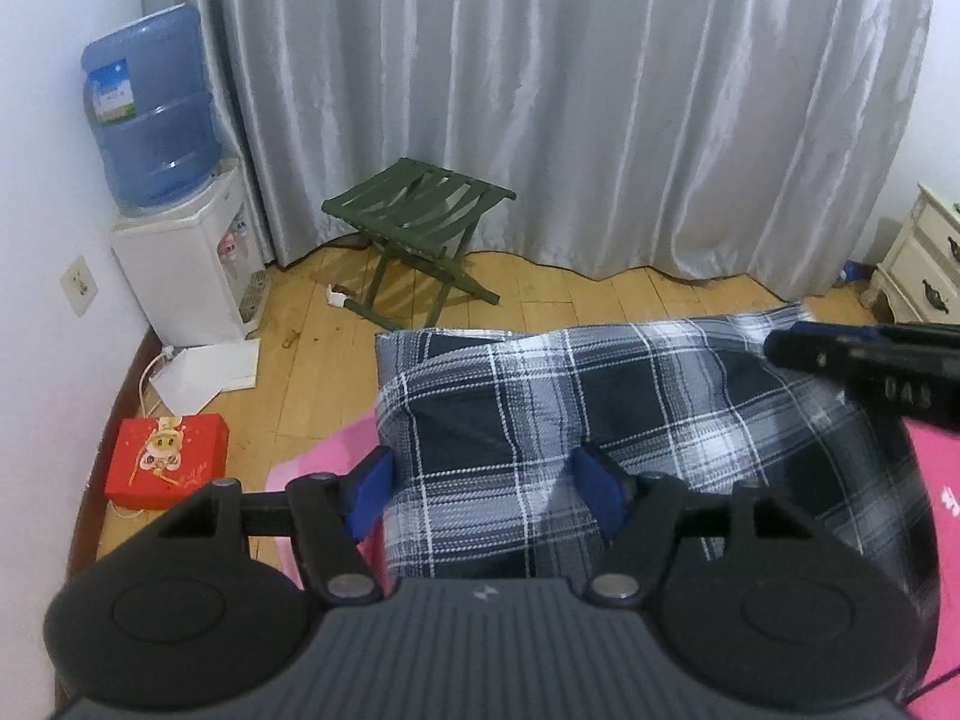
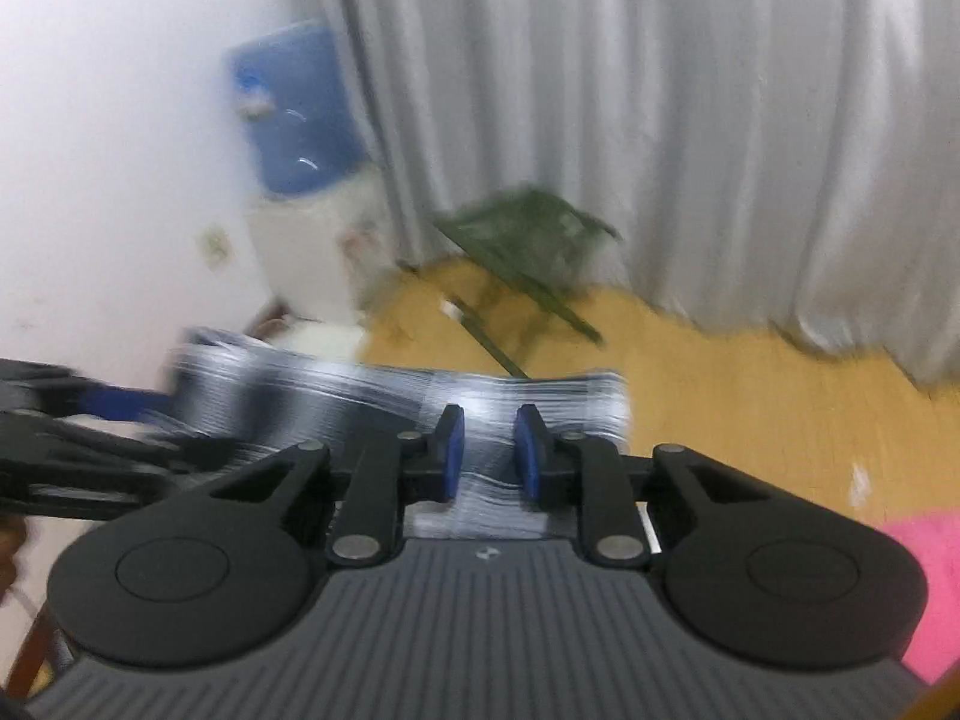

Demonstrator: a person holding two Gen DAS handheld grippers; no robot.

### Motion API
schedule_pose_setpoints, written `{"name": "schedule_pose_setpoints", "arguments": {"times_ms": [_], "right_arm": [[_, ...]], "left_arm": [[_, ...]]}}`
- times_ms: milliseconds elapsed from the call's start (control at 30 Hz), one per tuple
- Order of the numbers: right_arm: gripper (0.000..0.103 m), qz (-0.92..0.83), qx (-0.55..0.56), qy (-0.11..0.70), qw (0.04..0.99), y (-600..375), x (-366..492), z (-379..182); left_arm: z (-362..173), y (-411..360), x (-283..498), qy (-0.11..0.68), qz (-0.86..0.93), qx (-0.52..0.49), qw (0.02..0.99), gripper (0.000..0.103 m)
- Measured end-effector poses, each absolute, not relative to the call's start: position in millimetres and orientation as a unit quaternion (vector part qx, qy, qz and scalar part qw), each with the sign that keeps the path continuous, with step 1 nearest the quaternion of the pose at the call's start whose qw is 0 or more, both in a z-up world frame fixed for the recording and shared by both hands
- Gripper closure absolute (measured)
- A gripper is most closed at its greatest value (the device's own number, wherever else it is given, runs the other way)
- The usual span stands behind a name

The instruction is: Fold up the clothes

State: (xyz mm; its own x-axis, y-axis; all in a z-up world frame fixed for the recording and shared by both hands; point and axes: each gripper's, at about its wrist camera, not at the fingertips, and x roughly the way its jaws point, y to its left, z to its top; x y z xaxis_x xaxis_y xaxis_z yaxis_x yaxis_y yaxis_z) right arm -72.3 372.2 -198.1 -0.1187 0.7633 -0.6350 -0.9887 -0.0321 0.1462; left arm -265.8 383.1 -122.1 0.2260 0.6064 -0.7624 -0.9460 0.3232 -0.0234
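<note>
A navy and white plaid garment (image 1: 600, 420) lies in a folded rectangle on a pink sheet (image 1: 312, 462). My left gripper (image 1: 486, 495) is open, its blue pads standing either side of the garment's near left part. My right gripper (image 2: 489, 450) shows in a blurred right wrist view, its blue pads a small gap apart with plaid cloth (image 2: 480, 414) between them; whether they pinch it is unclear. The right gripper also shows in the left wrist view (image 1: 864, 360) over the garment's far right corner. The left gripper shows at the left of the right wrist view (image 2: 90, 420).
A green folding stool (image 1: 420, 222) stands on the wooden floor before grey curtains (image 1: 540, 90). A water dispenser with a blue bottle (image 1: 150, 114) is at the left wall, with white papers (image 1: 204, 378) and a red box (image 1: 165, 459) below. A cream nightstand (image 1: 924, 258) is at the right.
</note>
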Motion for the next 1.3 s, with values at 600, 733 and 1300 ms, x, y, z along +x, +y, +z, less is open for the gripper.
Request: {"name": "schedule_pose_setpoints", "arguments": {"times_ms": [600, 733, 1300], "right_arm": [[0.085, 0.683, -0.187, 0.284, 0.647, 320.7, -81.3, -181.8], [0.085, 0.699, -0.156, 0.292, 0.633, 304.5, -78.4, -170.7], [0.087, 0.709, -0.206, 0.317, 0.596, 242.8, -107.9, -201.3]], "left_arm": [[-117.9, 378.9, -249.1, 0.358, 0.537, -0.218, 0.732, 0.036], [-116.6, 380.2, -250.3, 0.359, 0.536, -0.220, 0.732, 0.035], [-117.9, 380.1, -250.7, 0.365, 0.533, -0.211, 0.733, 0.035]]}}
